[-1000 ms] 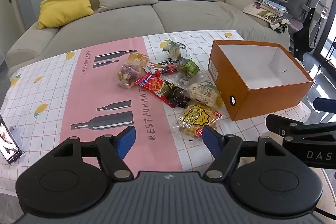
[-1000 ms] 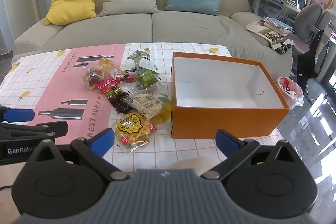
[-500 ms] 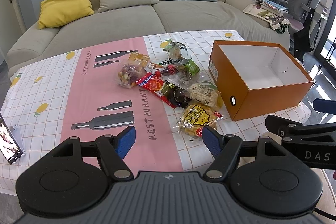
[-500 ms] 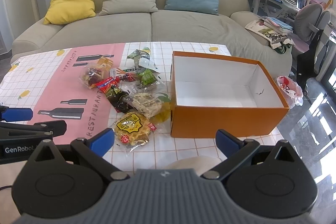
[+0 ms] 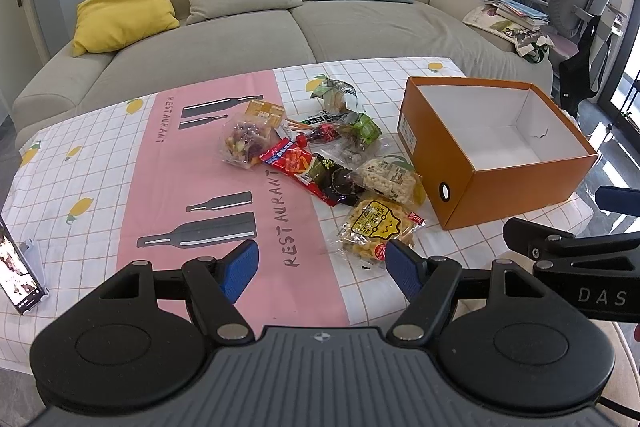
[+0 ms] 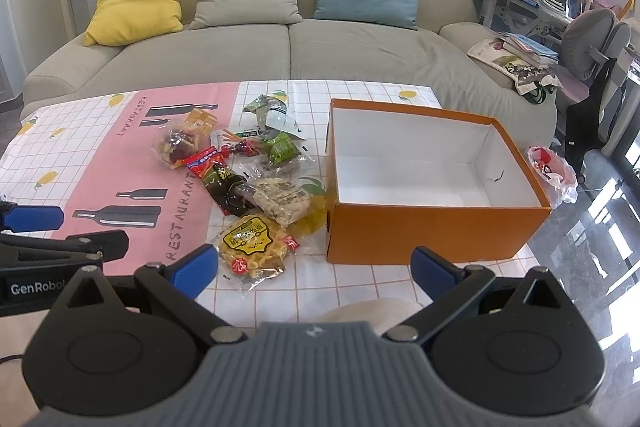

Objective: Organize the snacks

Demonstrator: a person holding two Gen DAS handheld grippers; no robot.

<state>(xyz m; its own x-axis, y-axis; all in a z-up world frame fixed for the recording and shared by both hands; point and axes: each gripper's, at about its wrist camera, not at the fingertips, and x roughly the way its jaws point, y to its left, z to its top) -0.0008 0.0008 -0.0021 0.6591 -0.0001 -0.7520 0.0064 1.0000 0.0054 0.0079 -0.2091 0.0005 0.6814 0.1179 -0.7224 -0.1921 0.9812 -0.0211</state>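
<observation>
Several snack packets lie in a pile mid-table: a yellow packet [image 5: 376, 225] [image 6: 254, 243] nearest me, a pale noodle packet [image 5: 386, 177], a red packet [image 5: 290, 163], a dark packet [image 5: 334, 183], a green packet [image 5: 364, 131] and a clear bag of mixed snacks [image 5: 244, 143]. An empty orange box [image 5: 520, 183] [image 6: 436, 233] stands open to their right. My left gripper [image 5: 322, 267] is open and empty, just short of the yellow packet. My right gripper [image 6: 316, 269] is open and empty above the table's front edge, before the box.
The table wears a pink and white checked cloth [image 5: 120, 163]. A phone on a stand [image 5: 18, 277] is at the front left edge. A sofa [image 5: 280, 31] with cushions is behind the table. A chair and cluttered desk [image 6: 592, 39] are to the right.
Both grippers have drifted slightly; the views are almost unchanged. Nothing on the table has moved.
</observation>
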